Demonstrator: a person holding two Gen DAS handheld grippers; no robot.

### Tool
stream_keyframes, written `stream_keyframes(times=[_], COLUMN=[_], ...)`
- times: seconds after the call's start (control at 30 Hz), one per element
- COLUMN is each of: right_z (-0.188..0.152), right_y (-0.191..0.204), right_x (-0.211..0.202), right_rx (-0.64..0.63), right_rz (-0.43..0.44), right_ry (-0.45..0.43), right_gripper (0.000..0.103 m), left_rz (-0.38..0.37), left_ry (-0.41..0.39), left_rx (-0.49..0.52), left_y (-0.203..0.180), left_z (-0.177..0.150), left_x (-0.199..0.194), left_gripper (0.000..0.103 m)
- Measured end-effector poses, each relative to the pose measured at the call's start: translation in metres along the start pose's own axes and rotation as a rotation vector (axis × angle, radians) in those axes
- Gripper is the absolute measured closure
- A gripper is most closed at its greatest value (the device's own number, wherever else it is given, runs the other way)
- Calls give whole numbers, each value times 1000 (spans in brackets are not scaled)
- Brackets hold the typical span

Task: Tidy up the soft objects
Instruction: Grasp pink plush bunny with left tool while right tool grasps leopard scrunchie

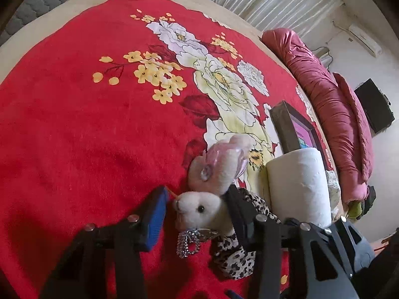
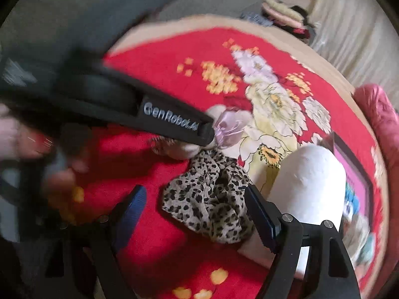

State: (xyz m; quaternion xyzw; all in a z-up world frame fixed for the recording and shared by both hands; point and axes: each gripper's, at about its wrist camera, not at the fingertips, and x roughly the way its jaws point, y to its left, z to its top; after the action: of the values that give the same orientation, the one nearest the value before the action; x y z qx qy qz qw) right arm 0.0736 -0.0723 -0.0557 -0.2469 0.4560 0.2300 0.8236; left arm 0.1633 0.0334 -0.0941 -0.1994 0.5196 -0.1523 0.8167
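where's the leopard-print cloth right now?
In the right wrist view the leopard-print cloth lies bunched on the red blanket, between the right tool's open fingers, just left of the white paper roll and below the plush rabbit.

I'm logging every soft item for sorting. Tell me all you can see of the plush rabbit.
The plush rabbit is white and fluffy, with a black bead eye, pink satin-lined ears and a rhinestone charm at its neck. It lies on the red floral blanket, its head between the left gripper jaws, against the leopard-print fabric.
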Motion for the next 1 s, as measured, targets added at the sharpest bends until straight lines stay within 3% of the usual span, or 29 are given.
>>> stream_keyframes(times=[0.13, 0.27, 0.53, 0.57, 0.6, 0.67, 0.8, 0.87, 1.0], right_z=[10, 13, 21, 22, 23, 23, 20, 18, 13], right_y=[2, -8, -9, -8, -9, -10, -13, -11, -12], right_x=[22, 37, 48, 49, 49, 47, 39, 32, 11], right_rx=[-77, -34, -82, -91, -105, -120, -110, -114, -96], right_rz=[-75, -17, 19, 23, 23, -19, -19, -19, -26], right_ry=[88, 126, 176, 183, 182, 158, 107, 92, 37], right_gripper=[21, 21, 21, 26, 48, 80, 82, 85, 89], left_rz=[-20, -44, -75, -76, -74, -66, -61, -79, -74], left_ry=[5, 10, 23, 23, 23, 22, 20, 15, 5], left_rx=[-18, -50, -84, -83, -79, -60, -49, -43, -14], left_y=[4, 10, 19, 18, 17, 14, 11, 8, 1], left_z=[1, 1, 2, 2, 2, 2, 1, 1, -2], left_x=[0, 3, 5, 5, 5, 5, 5, 5, 4], left_gripper=[55, 55, 54, 54, 55, 55, 56, 64, 68])
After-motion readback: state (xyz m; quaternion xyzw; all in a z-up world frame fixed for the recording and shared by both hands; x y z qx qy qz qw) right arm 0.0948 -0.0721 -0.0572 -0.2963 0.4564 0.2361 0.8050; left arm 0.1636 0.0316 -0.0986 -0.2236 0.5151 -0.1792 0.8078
